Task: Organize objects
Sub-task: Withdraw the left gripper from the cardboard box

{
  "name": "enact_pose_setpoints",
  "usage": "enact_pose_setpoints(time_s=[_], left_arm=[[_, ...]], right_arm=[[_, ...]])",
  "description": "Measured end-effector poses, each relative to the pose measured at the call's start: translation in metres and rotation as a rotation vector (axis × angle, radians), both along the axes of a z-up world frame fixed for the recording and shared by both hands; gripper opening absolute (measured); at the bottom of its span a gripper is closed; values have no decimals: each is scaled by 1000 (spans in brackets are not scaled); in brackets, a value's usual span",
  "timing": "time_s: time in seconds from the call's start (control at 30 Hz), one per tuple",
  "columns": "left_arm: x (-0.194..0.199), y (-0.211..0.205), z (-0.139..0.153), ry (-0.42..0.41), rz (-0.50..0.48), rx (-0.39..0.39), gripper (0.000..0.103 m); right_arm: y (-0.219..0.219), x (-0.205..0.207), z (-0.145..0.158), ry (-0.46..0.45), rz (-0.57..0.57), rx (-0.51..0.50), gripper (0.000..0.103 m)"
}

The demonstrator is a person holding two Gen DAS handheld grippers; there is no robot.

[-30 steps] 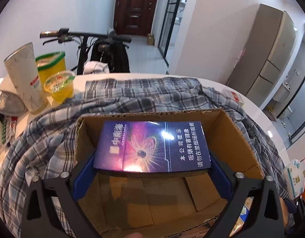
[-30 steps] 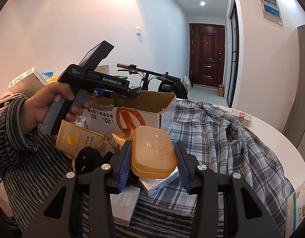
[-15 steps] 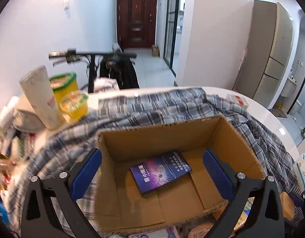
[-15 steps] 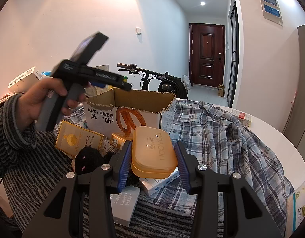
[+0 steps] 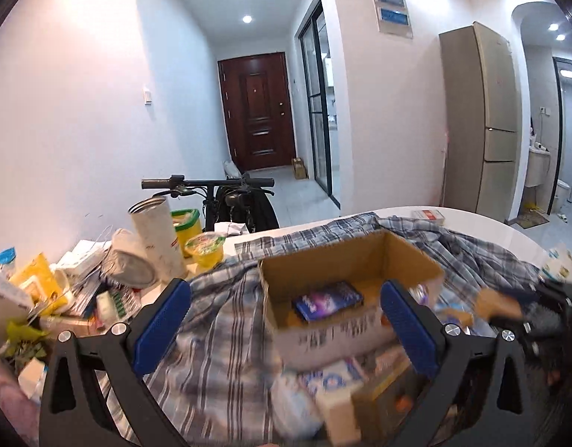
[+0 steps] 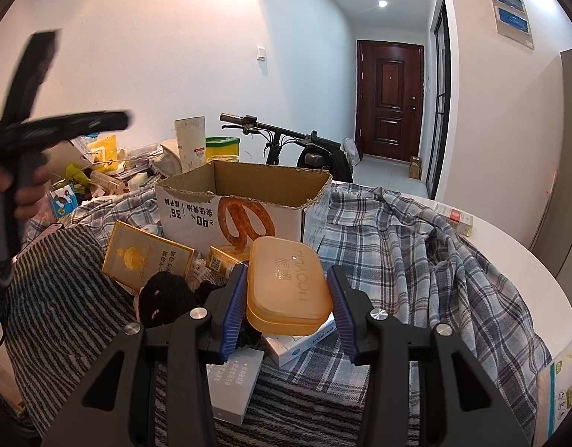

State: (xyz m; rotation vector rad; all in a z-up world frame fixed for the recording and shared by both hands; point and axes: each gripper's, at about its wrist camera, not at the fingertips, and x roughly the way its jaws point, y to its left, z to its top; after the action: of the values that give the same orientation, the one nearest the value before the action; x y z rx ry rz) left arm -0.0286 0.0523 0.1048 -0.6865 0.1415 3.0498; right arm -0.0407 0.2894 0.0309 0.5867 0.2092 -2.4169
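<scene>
Since the earlier frames, the left gripper (image 5: 284,322) has let go of the purple-blue carton (image 5: 327,300) and pulled back and up; its blue jaws stand wide apart with nothing between them. Ahead of it, that carton lies flat on the floor of the open cardboard box (image 5: 355,264), the only thing visible inside. The right gripper (image 6: 286,311) has not moved: its jaws are clamped on an orange plastic case (image 6: 288,285), held just short of the same box. Around and below that gripper lie a gold carton (image 6: 146,260), a black knitted toy (image 6: 167,300) and white packets on the plaid shirt (image 6: 416,260). By my judgement, one item is boxed, the case is next, and most clutter remains.
</scene>
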Motion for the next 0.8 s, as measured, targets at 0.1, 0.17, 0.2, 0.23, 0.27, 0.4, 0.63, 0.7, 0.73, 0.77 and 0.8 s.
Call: enact_pose_setpoints(time_s=[0.1, 0.17, 0.2, 0.23, 0.27, 0.4, 0.63, 0.7, 0.73, 0.77, 0.8], left_arm=[[26, -11, -10, -16, -31, 70, 103], [35, -17, -17, -23, -20, 99, 103], [39, -20, -21, -24, -14, 114, 103], [42, -23, -25, -22, -11, 122, 103], [45, -25, -28, -21, -7, 124, 103], [44, -29, -49, -32, 32, 100, 103], [29, -27, -84, -109, -10, 96, 103], [31, -29, -83, -98, 0, 101, 103], [31, -29, -83, -94, -3, 106, 103], [32, -29, -83, -91, 1, 106, 103], [32, -30, -83, -90, 2, 105, 103]], right_arm=[[1, -1, 0, -5, -2, -4, 43], [1, -2, -1, -8, -2, -3, 43], [0, -3, -1, -10, -1, -1, 43], [-1, -3, -1, -11, -2, 2, 43], [-1, -4, -2, -11, -1, 5, 43], [-2, -5, -3, -20, -2, 8, 43], [-2, -6, -2, -21, -4, 6, 43], [-2, -5, -2, -19, -2, 7, 43], [-2, -6, -3, -19, -2, 9, 43], [-2, -6, -3, -19, -3, 11, 43], [-2, -5, -3, -16, -3, 11, 43]])
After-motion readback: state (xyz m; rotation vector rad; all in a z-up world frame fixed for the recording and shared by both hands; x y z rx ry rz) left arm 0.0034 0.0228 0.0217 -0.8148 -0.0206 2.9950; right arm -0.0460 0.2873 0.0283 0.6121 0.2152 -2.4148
